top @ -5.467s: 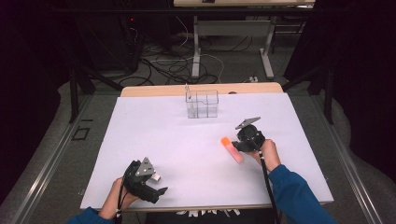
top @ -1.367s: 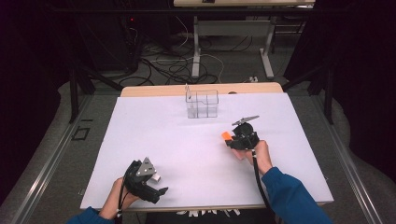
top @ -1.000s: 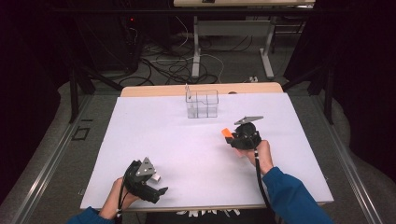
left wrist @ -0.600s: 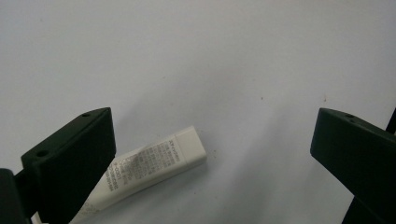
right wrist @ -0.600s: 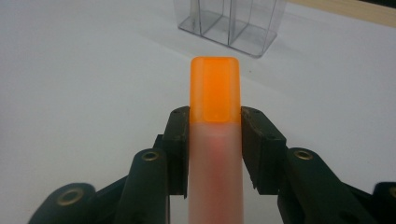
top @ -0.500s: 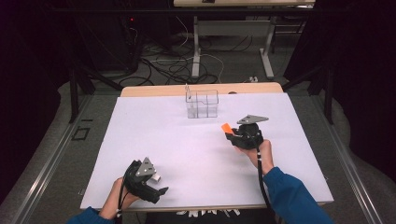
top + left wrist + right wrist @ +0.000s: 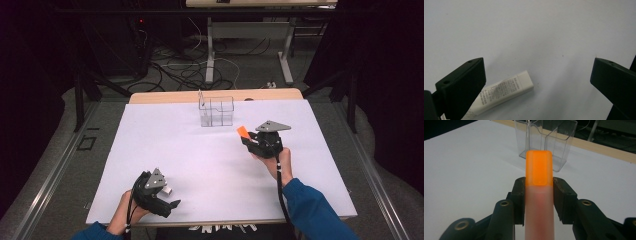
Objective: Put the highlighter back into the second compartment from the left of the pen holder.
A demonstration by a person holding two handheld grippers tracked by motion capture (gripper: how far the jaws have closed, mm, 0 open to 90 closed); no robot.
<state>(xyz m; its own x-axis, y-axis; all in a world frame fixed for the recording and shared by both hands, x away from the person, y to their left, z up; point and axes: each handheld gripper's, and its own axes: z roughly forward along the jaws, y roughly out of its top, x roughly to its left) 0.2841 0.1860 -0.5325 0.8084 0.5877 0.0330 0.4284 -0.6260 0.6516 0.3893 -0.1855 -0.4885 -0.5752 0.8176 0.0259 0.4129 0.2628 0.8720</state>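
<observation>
Dark room, cables snaking over the floor behind, white table top (image 7: 210, 150) with a wooden strip along the far edge.

Starting on the left: left gripper (image 7: 172, 204) parked near the front edge of the table, held low in the person's left hand (image 7: 125, 215), grey three-cornered plate on top. Jaws standing wide apart in the left gripper view, nothing clamped, just bare white surface between them. Small white tube (image 7: 501, 93) with fine print lying flat on the table just beside the left jaw, cap end poking toward the gap, tail end tucked behind that jaw. Same white tube (image 7: 166, 190) peeking out next to the gripper in the high view.

Moving to the middle: clear plastic organizer box (image 7: 216, 111) with several compartments, upright near the far edge, looks see-through and unfilled from the right gripper view (image 7: 546, 142).

Then the right: right gripper (image 7: 246, 137) lifted off the table in the person's right hand (image 7: 277, 160), blue sleeve (image 7: 312, 212) trailing back. Jaws pinched onto an orange-capped tube (image 7: 539, 195), pads pressing both sides just below the cap, orange cap (image 7: 539, 167) sticking out past the tips and aimed toward the organizer. Tube near the box but not touching it, off to its right and in front in the high view (image 7: 243, 132).
</observation>
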